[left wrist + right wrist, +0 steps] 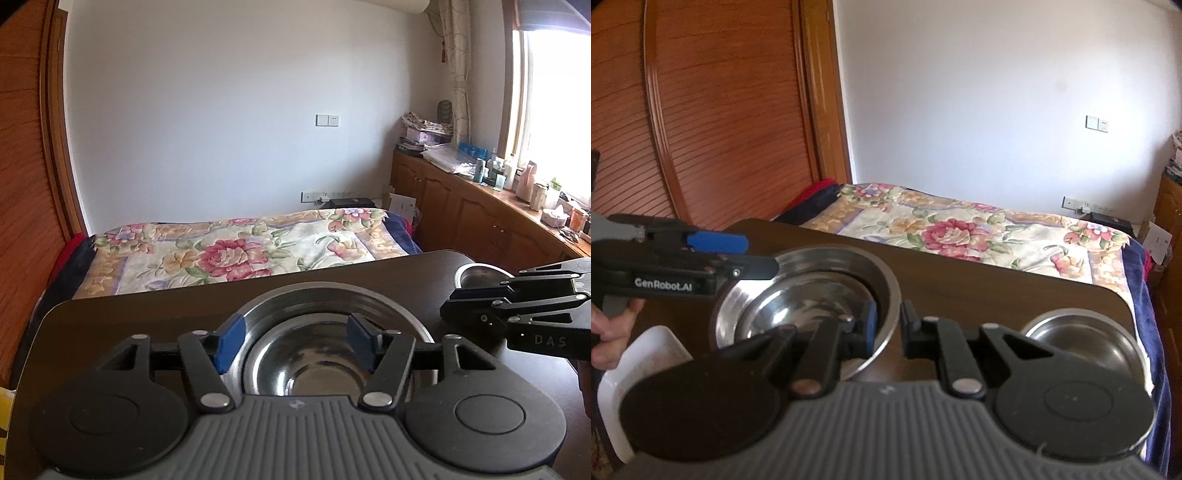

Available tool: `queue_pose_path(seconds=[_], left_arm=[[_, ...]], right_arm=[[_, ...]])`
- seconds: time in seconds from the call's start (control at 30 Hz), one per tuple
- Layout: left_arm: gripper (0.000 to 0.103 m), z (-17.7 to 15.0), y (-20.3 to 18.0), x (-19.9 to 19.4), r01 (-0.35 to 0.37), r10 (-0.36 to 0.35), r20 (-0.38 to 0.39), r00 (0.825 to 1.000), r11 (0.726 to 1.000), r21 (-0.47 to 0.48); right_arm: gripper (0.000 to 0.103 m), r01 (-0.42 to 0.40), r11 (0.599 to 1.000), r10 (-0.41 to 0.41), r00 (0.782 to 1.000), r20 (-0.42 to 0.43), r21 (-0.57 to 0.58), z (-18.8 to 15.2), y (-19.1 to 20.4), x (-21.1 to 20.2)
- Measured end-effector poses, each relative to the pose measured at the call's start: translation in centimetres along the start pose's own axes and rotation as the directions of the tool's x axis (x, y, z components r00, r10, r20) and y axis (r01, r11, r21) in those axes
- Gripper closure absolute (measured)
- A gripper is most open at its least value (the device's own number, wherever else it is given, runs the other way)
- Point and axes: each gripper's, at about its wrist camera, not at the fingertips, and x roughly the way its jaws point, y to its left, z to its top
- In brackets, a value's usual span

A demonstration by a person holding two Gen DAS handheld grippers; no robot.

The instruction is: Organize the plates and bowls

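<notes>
On the dark table (155,317) stands a large steel bowl (332,295) with a smaller steel bowl (314,362) nested inside it. My left gripper (295,341) hangs open over the near side of the stack, its blue pads clear of the metal. In the right wrist view the large steel bowl (798,295) has its right rim between the fingers of my right gripper (889,323), which is shut on it, one finger inside and one outside. The left gripper (761,254) hovers above the bowl's left rim. The right gripper (448,306) enters from the right.
A small steel dish (1082,343) sits near the table's right corner, also visible as the small steel dish (476,275). A white rectangular tray (639,362) lies at the front left beside a person's hand (609,343). A flowered bed (240,254) lies beyond the table's far edge.
</notes>
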Motion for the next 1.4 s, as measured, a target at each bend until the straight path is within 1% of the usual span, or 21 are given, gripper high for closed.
queue_pose_path(seconds=[0.03, 0.1, 0.13, 0.17, 0.2, 0.23, 0.3, 0.37, 0.43, 0.5, 0.63, 0.67, 0.7, 0.73, 0.77, 0.83, 0.93, 1.17, 1.33, 1.4], left_arm=[[0.027, 0.0, -0.2, -0.1, 0.002, -0.002, 0.004, 1.0, 1.0, 0.002], [0.02, 0.1, -0.8, -0.3, 0.007, -0.007, 0.011, 1.0, 1.0, 0.008], [0.018, 0.1, -1.1, -0.4, 0.011, -0.011, 0.015, 1.0, 1.0, 0.01], [0.014, 0.1, -1.4, -0.5, 0.016, -0.016, 0.021, 1.0, 1.0, 0.01], [0.01, 0.1, -1.7, -0.6, 0.023, -0.023, 0.028, 0.999, 1.0, 0.011], [0.009, 0.1, -2.2, -0.7, 0.029, -0.029, 0.033, 0.999, 1.0, 0.012], [0.007, 0.2, -3.2, -0.8, 0.041, -0.042, 0.039, 0.998, 0.999, 0.018], [0.007, 0.4, -4.2, -0.9, 0.058, -0.059, 0.038, 0.998, 0.998, 0.026], [0.005, 0.5, -5.3, -0.9, 0.075, -0.076, 0.041, 0.996, 0.997, 0.033], [0.004, 0.6, -6.3, -0.9, 0.089, -0.091, 0.048, 0.995, 0.995, 0.038], [0.002, 0.7, -8.2, -0.9, 0.105, -0.108, 0.054, 0.993, 0.993, 0.049], [0.001, 0.7, -8.5, -0.8, 0.107, -0.11, 0.056, 0.992, 0.993, 0.05], [0.0, 0.6, -8.9, -0.8, 0.108, -0.111, 0.061, 0.992, 0.993, 0.048], [0.0, 0.6, -9.2, -0.9, 0.108, -0.111, 0.067, 0.992, 0.993, 0.044], [0.0, 0.5, -9.6, -0.9, 0.107, -0.11, 0.072, 0.991, 0.993, 0.041], [0.0, 0.5, -10.4, -0.7, 0.107, -0.11, 0.074, 0.991, 0.993, 0.047], [0.0, 0.4, -11.6, -0.4, 0.111, -0.115, 0.065, 0.991, 0.992, 0.063], [0.0, 1.0, -13.7, 0.9, 0.12, -0.123, 0.022, 0.992, 0.988, 0.098], [0.0, 2.4, -14.5, 3.0, 0.141, -0.136, -0.059, 0.989, 0.986, 0.095], [0.003, 3.0, -14.7, 4.0, 0.136, -0.128, -0.083, 0.988, 0.986, 0.097]], right_arm=[[0.087, 0.0, 1.0, 0.0, 1.0, 0.005, 0.004, -0.1, -0.2, -0.3], [0.087, 0.006, 1.0, -0.006, 1.0, 0.01, 0.01, -0.3, -0.6, -0.7], [0.087, 0.01, 1.0, -0.01, 1.0, 0.013, 0.012, -0.4, -0.8, -1.0], [0.084, 0.014, 1.0, -0.015, 1.0, 0.015, 0.015, -0.6, -1.1, -1.4], [0.078, 0.019, 1.0, -0.019, 1.0, 0.02, 0.018, -0.6, -1.3, -1.7], [0.074, 0.023, 0.999, -0.024, 0.999, 0.027, 0.024, -0.8, -1.6, -2.1], [0.057, 0.031, 0.999, -0.032, 0.999, 0.038, 0.031, -1.1, -2.1, -3.0], [0.047, 0.054, 0.998, -0.056, 0.997, 0.047, 0.035, -1.3, -2.9, -3.8], [0.045, 0.081, 0.996, -0.083, 0.995, 0.053, 0.036, -1.4, -3.8, -4.5], [0.038, 0.105, 0.993, -0.107, 0.993, 0.057, 0.047, -1.4, -4.8, -5.0], [0.029, 0.138, 0.988, -0.143, 0.987, 0.074, 0.063, -1.8, -6.4, -6.2], [0.023, 0.144, 0.987, -0.149, 0.986, 0.079, 0.067, -1.9, -6.8, -6.4], [0.015, 0.15, 0.986, -0.156, 0.984, 0.087, 0.07, -2.1, -7.1, -6.8], [0.009, 0.156, 0.985, -0.162, 0.982, 0.093, 0.071, -2.1, -7.3, -6.9], [0.0, 0.163, 0.984, -0.169, 0.98, 0.102, 0.07, -2.2, -7.5, -7.1], [0.0, 0.175, 0.982, -0.182, 0.976, 0.117, 0.068, -2.4, -8.0, -7.4], [0.0, 0.184, 0.98, -0.192, 0.975, 0.111, 0.076, -2.8, -8.9, -7.4], [0.0, 0.138, 0.984, -0.15, 0.983, 0.108, 0.114, -3.4, -11.4, -7.5], [0.0, 0.121, 0.984, -0.134, 0.987, 0.093, 0.129, -3.2, -12.9, -6.8], [0.0, 0.116, 0.984, -0.128, 0.988, 0.086, 0.133, -3.0, -13.6, -6.2]])
